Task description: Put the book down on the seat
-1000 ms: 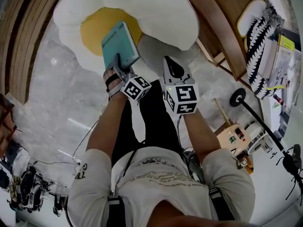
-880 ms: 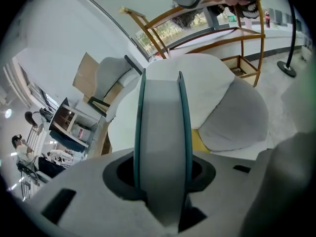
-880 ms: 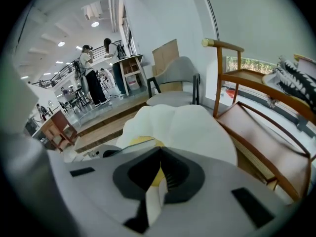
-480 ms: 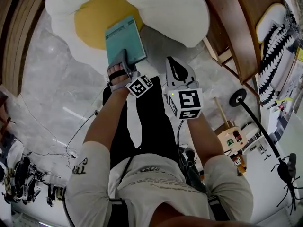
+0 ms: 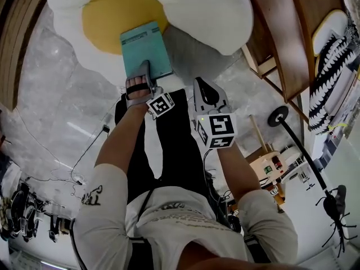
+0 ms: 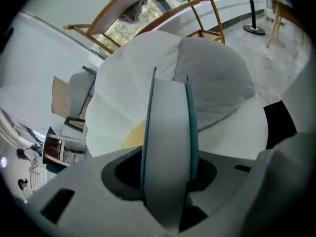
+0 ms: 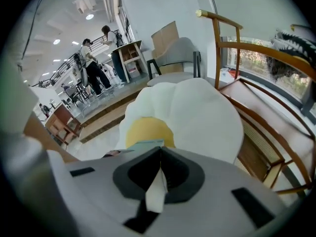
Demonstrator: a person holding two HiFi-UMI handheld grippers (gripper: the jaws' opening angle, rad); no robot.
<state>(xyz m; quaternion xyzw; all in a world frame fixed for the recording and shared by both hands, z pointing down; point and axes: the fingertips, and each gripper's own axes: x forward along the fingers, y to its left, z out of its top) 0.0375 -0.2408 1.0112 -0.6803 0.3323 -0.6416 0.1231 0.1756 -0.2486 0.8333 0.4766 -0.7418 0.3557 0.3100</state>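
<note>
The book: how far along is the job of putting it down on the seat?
Done: the book is over the seat cushion, at its yellow centre. In hand: the left gripper is shut on the book's near end; the right gripper is shut and empty. Left: lay it flat and release. Whether it touches the cushion cannot be judged.

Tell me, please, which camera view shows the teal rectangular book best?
The head view: the teal book shows its cover. The left gripper view shows only its page edge; the right gripper view, a teal sliver.
</note>
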